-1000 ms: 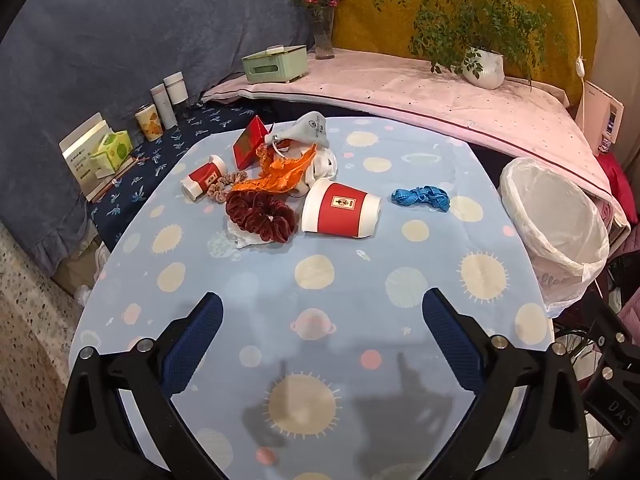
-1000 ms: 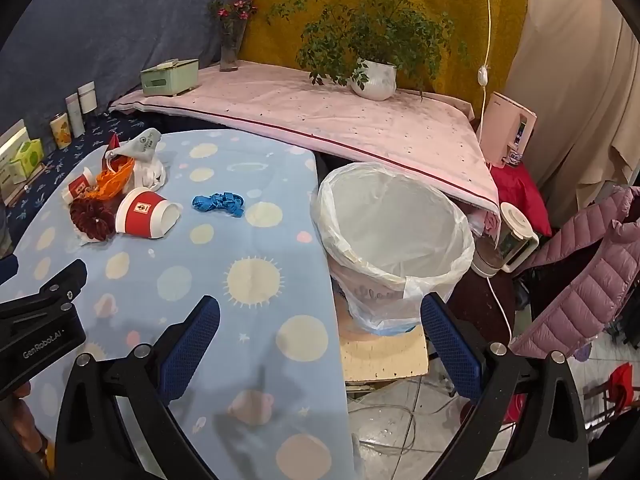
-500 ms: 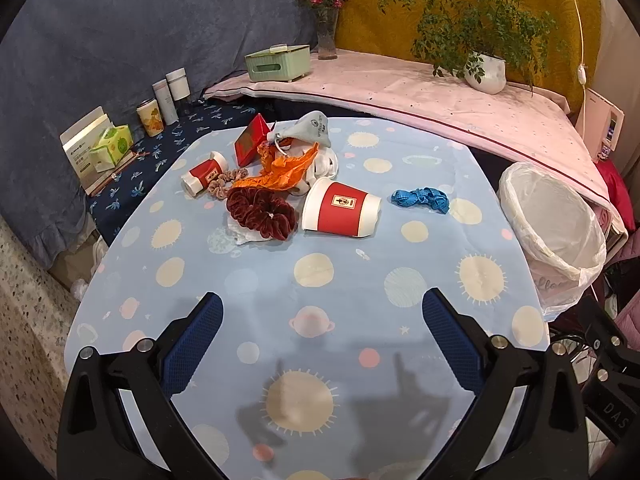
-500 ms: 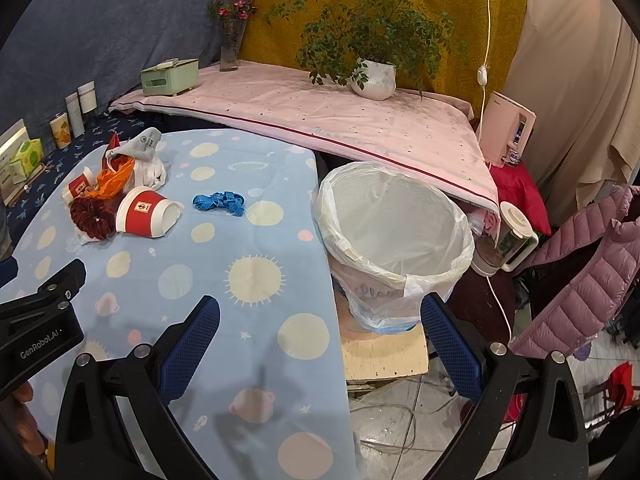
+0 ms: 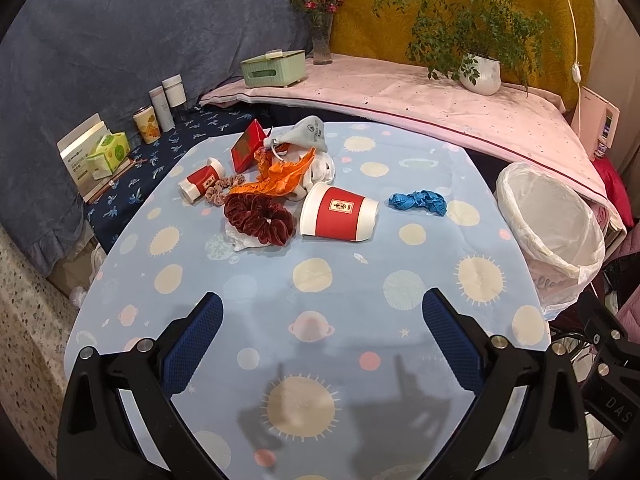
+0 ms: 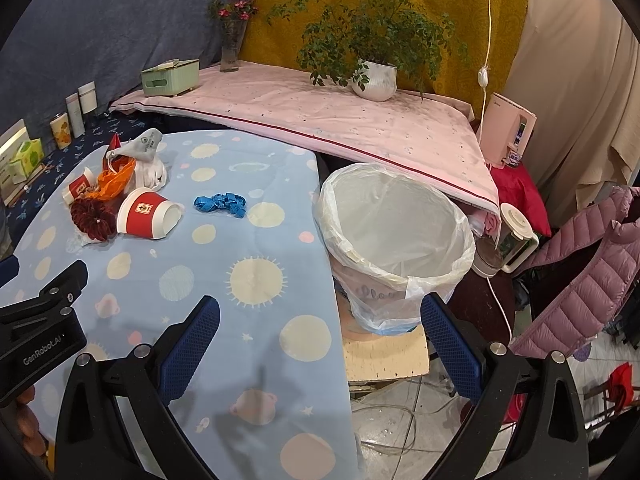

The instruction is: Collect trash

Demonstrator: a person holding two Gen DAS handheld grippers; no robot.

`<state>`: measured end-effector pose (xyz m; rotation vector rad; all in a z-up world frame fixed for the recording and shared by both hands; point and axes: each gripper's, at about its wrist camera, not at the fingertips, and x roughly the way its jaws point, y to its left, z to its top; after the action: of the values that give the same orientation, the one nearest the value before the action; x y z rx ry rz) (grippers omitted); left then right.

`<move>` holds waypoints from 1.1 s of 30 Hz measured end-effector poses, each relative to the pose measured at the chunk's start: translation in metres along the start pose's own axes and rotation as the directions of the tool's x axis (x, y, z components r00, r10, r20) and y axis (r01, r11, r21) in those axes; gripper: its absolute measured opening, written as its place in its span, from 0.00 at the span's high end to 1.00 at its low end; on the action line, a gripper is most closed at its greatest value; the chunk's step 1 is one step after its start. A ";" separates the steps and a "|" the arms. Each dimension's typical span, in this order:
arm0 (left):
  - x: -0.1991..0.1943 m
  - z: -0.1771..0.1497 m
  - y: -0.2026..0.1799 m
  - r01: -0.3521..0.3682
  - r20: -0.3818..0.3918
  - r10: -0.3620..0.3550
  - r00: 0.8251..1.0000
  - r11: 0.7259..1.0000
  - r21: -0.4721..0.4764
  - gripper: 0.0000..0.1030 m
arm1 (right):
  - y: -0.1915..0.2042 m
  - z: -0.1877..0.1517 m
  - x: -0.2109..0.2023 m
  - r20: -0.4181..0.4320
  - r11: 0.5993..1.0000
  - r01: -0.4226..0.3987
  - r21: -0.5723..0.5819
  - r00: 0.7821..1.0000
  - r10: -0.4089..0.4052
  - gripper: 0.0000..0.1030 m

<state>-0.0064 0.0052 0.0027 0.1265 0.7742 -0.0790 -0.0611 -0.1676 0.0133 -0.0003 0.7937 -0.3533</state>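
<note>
Both my grippers, left [image 5: 322, 320] and right [image 6: 320, 322], gape wide, empty; trash heap with red cup [image 5: 338, 217] far across table [image 5: 320, 280]; bin [image 6: 394, 236] beside; risk: cup rolls off if nudged.

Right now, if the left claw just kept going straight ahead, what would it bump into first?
Probably the big red paper cup lying on its side, roughly centred ahead of the open left claw; only bare tablecloth lies between, though depth is uncertain.

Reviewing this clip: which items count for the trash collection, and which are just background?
Job: large red cup, small red cup, orange wrapper, blue scrap, lined bin.
Background: potted plant, flower vase, green box, pink jacket.
</note>
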 end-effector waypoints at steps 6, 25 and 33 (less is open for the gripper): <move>0.002 -0.001 0.000 0.000 -0.005 0.000 1.000 1.000 0.006 0.08 | -0.002 0.000 0.001 -0.001 1.000 0.001 0.001 1.000 -0.001 0.07; 0.000 -0.001 0.001 -0.013 0.003 0.013 1.000 1.000 -0.002 0.07 | -0.002 0.002 0.003 -0.008 1.000 0.002 0.011 1.000 -0.002 0.07; 0.002 -0.002 0.002 -0.010 0.005 0.010 1.000 1.000 -0.004 0.07 | -0.001 0.002 0.002 -0.007 1.000 0.003 0.008 1.000 -0.003 0.07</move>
<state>-0.0056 0.0069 0.0000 0.1265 0.7682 -0.0682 -0.0587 -0.1696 0.0136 0.0067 0.7989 -0.3598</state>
